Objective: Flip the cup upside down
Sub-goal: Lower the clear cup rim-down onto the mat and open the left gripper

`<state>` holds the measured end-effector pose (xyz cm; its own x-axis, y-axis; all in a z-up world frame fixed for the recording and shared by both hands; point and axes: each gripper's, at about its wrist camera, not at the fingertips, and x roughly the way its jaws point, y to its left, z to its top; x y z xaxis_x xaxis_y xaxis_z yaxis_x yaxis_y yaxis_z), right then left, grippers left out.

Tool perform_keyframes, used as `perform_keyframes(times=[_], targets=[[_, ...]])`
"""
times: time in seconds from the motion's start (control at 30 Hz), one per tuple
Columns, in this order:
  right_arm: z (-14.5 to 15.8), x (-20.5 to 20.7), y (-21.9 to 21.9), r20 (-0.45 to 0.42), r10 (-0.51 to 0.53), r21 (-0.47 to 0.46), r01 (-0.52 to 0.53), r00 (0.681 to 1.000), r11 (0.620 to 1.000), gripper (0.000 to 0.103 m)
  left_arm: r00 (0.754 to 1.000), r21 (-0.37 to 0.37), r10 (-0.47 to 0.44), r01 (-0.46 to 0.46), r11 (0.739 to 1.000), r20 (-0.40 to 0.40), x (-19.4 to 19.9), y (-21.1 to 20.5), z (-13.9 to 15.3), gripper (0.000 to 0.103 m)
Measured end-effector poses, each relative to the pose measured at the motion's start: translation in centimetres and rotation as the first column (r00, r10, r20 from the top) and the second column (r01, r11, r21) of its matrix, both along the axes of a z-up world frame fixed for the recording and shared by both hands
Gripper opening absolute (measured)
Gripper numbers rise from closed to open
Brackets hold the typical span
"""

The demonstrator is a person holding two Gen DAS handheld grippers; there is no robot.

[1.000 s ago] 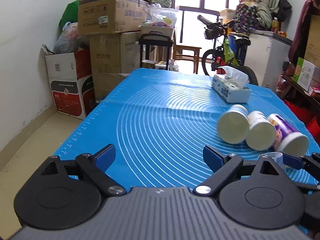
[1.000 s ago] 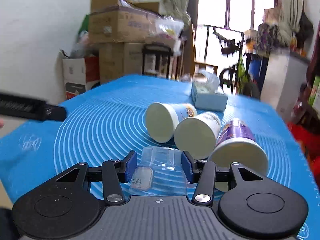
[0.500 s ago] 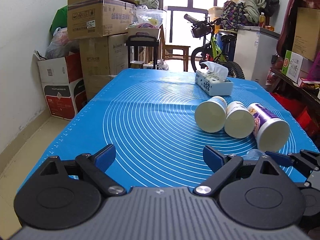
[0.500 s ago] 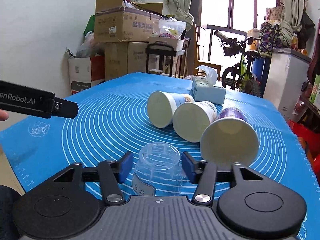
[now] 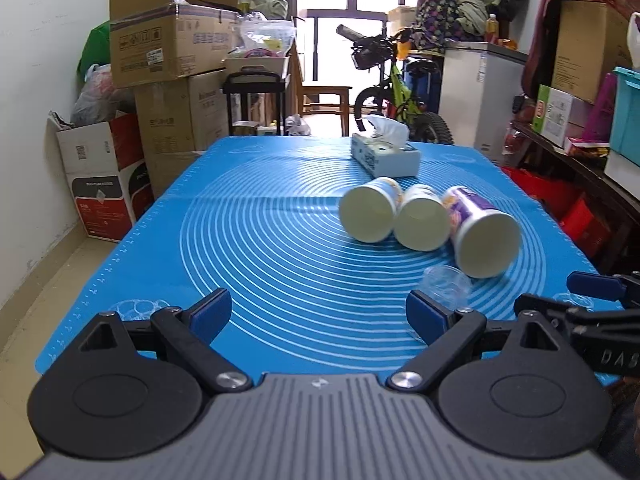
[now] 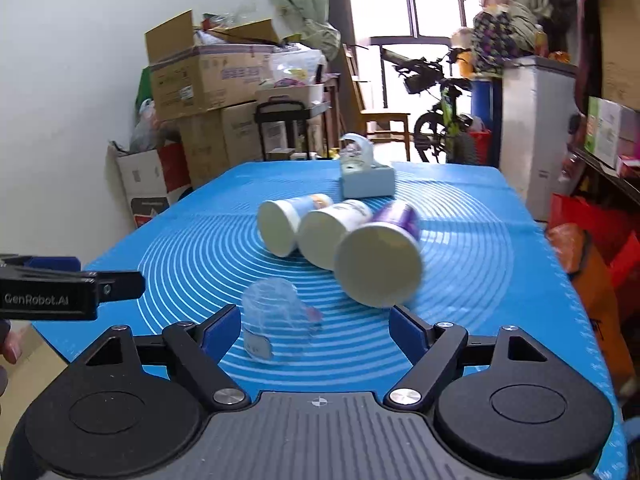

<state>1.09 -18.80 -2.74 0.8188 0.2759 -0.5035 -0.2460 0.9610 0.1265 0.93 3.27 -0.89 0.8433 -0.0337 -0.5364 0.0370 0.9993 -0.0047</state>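
— What does the left gripper (image 5: 319,312) look like?
— Grey ribbed housing in the middle, a black round disc with a raised circle on each side, and black linkage arms pinned with silver screws. The fingertips (image 5: 210,313) carry blue pads.
— And the right gripper (image 6: 316,327)?
— The same build: grey ribbed body with a small crosshair mark at its top edge, black discs, triangular cut-outs in the arms, silver screws, blue pads.
— Any lettering?
— White "GenRobot.AI" on the left one's black side bar, seen from the right wrist. A bit of skin shows at that view's left edge.
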Motion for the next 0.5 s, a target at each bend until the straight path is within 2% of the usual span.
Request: perform_keyframes(times=[0.2, 0.5], targets=[[0.8, -1.4, -2.3, -0.010, -0.044, 0.020, 0.044, 0.999, 0.999, 0.084, 0.999, -0.004, -0.037, 0.037, 0.999, -0.004, -1.8, -1.0, 0.7, 0.093], [1.5, -2.6, -3.0, 0.000, -0.044, 0.027, 0.044, 0.999, 0.999, 0.084, 0.997, 0.016, -0.078, 0.078, 0.997, -0.006, -3.4, -3.0, 0.9, 0.093]])
